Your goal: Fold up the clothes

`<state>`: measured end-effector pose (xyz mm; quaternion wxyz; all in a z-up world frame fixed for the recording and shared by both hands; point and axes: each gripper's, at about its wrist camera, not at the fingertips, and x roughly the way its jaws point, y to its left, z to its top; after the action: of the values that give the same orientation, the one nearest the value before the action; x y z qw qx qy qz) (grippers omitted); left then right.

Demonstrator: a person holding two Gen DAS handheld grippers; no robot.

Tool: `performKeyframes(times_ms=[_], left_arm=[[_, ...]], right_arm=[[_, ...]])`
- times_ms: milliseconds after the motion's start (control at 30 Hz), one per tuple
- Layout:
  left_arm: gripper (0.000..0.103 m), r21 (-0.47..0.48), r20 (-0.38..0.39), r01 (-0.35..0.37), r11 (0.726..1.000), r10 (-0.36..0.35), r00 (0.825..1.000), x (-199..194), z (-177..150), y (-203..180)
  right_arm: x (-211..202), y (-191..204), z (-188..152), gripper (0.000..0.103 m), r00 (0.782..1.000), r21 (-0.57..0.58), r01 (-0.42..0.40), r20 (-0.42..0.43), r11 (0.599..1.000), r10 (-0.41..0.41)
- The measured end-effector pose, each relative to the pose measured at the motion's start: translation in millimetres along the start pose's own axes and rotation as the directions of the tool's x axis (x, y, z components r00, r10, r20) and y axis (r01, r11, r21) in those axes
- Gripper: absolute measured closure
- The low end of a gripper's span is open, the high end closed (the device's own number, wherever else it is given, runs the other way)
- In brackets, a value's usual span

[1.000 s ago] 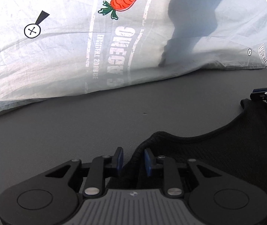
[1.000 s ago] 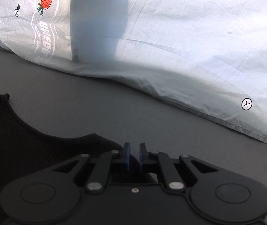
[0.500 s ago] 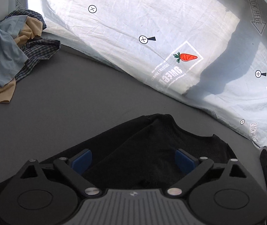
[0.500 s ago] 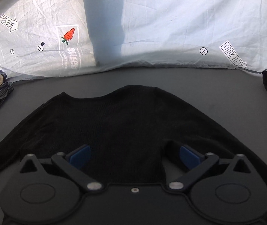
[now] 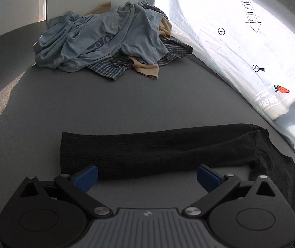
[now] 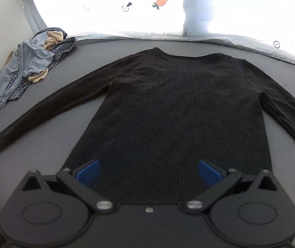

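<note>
A black ribbed long-sleeve sweater (image 6: 180, 107) lies flat on the grey table (image 6: 75, 66), neck toward the far side, both sleeves spread outward. My right gripper (image 6: 148, 172) is open and empty, hovering over the sweater's hem near the front edge. My left gripper (image 5: 147, 176) is open and empty just above the left sleeve (image 5: 157, 148), which runs across the left wrist view with its cuff at the left.
A heap of unfolded clothes (image 5: 106, 39), light blue, checked and tan, lies at the far left of the table; it also shows in the right wrist view (image 6: 27, 66). A white printed sheet (image 5: 251, 51) with carrots and arrows hangs along the far edge.
Both grippers let go of the sweater's shoulders, opened wide and pulled back. The left one has swung left over the sleeve; the right one has backed to the hem.
</note>
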<state>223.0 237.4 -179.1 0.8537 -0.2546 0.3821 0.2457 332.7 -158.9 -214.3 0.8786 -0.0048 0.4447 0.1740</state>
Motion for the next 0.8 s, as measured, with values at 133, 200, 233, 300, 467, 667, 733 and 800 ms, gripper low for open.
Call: performKeyframes(times_ms=[133, 200, 233, 300, 467, 667, 733, 800], left_arm=[[0.004, -0.012, 0.015, -0.017, 1.000, 0.017, 1.000, 7, 19, 43], [0.004, -0.004, -0.008, -0.019, 1.000, 0.019, 1.000, 17, 28, 59], [0.004, 0.003, -0.023, -0.022, 1.000, 0.022, 1.000, 22, 32, 65], [0.004, 0.014, -0.063, -0.031, 0.999, 0.032, 0.998, 33, 38, 73], [0.003, 0.083, -0.139, -0.027, 0.996, 0.039, 0.989, 57, 36, 82], [0.003, 0.204, -0.178, -0.011, 0.979, 0.049, 0.983, 72, 30, 69], [0.003, 0.236, -0.179, -0.019, 0.971, 0.063, 0.982, 76, 28, 65], [0.004, 0.261, -0.171, -0.038, 0.965, 0.085, 0.982, 78, 25, 61]], right_arm=[[4, 30, -19, 0.000, 0.999, 0.033, 0.030, -0.032, 0.999, -0.029], [8, 44, -30, 0.000, 0.997, 0.038, 0.062, -0.050, 0.997, -0.060], [9, 50, -35, 0.000, 0.995, 0.040, 0.079, -0.061, 0.996, -0.077], [11, 58, -43, 0.000, 0.992, 0.060, 0.106, -0.075, 0.993, -0.101], [11, 78, -60, 0.000, 0.982, 0.080, 0.170, -0.094, 0.982, -0.162], [-6, 91, -75, 0.000, 0.961, 0.132, 0.276, -0.063, 0.952, -0.270], [-7, 94, -80, 0.002, 0.956, 0.139, 0.291, -0.088, 0.946, -0.281], [-8, 97, -88, 0.010, 0.952, 0.139, 0.298, -0.115, 0.944, -0.283]])
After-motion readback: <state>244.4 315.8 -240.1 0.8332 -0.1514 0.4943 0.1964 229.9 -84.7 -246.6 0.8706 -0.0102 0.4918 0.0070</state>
